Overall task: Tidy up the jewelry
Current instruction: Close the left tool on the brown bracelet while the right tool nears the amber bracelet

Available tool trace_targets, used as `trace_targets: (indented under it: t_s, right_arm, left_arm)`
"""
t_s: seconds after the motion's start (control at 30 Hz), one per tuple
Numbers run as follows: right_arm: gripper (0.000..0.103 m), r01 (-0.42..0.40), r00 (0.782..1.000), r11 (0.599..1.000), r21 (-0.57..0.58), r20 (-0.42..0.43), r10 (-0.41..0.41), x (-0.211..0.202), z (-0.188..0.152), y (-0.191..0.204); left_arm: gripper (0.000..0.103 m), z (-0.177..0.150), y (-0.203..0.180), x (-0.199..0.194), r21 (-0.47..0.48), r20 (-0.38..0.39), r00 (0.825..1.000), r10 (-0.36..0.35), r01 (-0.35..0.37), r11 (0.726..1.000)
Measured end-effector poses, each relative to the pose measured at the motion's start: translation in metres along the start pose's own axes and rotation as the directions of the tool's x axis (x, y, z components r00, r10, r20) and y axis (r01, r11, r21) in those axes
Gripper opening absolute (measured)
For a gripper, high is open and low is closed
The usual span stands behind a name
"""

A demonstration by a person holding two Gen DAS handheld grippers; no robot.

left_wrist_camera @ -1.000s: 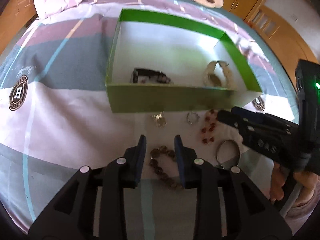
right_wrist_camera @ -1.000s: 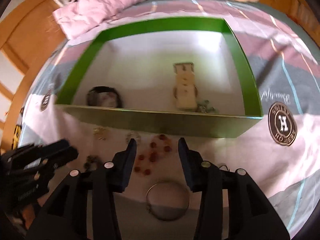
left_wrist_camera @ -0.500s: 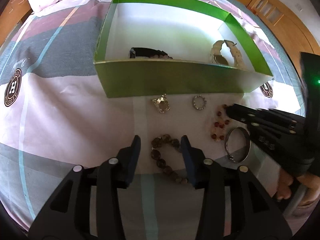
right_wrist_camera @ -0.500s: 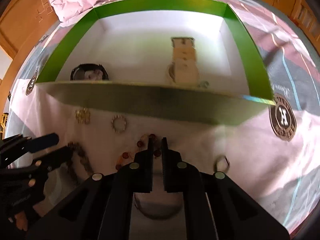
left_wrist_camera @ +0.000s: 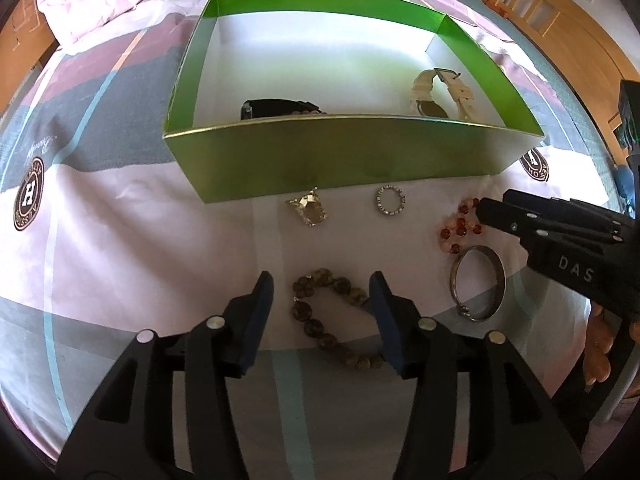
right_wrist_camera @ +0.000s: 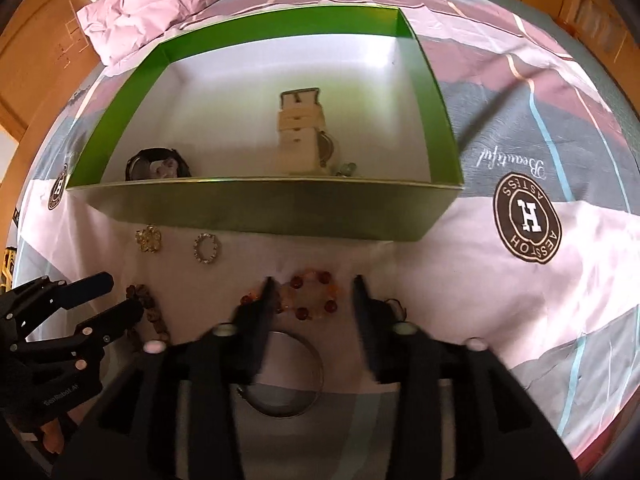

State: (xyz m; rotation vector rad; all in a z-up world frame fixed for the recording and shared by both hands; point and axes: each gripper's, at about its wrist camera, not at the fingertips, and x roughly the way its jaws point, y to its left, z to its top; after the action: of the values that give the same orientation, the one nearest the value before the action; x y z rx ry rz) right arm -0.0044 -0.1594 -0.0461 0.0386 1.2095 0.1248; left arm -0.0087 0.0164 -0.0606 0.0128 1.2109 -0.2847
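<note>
Right now you have both grippers poised over loose pieces on the bedspread (left_wrist_camera: 120,240), in front of the near wall of the green box (left_wrist_camera: 352,156). Your left gripper (left_wrist_camera: 322,292) is spread wide, its blue-padded fingers straddling the brown stone-bead bracelet (left_wrist_camera: 324,320), which lies flat on the white stripe and is not yet pinched. Your right gripper (right_wrist_camera: 312,296) is likewise spread, fingers either side of the amber bead bracelet (right_wrist_camera: 308,296), with the silver bangle (right_wrist_camera: 280,376) lying just behind it, partly under the gripper body. Inside the box a cream-strapped watch (right_wrist_camera: 300,132) and a dark watch (right_wrist_camera: 158,164) already lie near the front wall, so the sorting looks partly done. Still outside, close to the box's front wall, are a gold brooch (left_wrist_camera: 308,212) and a small rhinestone ring (left_wrist_camera: 390,200). The step in hand seems to be the pick-up of the two bracelets. Next you would likely lower each gripper until the fingertips meet the fabric, close on a bead strand and lift it clear over the near wall; beads may slip, so grip across the strand.
</note>
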Motion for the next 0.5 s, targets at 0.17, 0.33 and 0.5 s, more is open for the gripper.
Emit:
trace_targets:
  t_s: [0.17,0.33,0.5]
  right_arm:
    - [0.049,0.011,1.0,1.0,-0.005,-0.017,-0.011,0.007,0.002,-0.004]
    - [0.051,0.02,0.999,1.0,0.0,-0.029,-0.02,0.012,0.003,-0.001]
    - [0.053,0.018,0.999,1.0,-0.001,-0.037,-0.019,0.011,0.001,-0.003]
  left_arm:
    - [0.051,-0.002,0.0,0.0,0.01,-0.004,1.0,0.011,-0.011,1.0]
    - [0.051,-0.005,0.001,0.001,0.021,-0.021,0.999,0.025,-0.024,0.999]
    - [0.051,-0.007,-0.001,0.003,0.026,-0.03,0.999,0.031,-0.03,0.999]
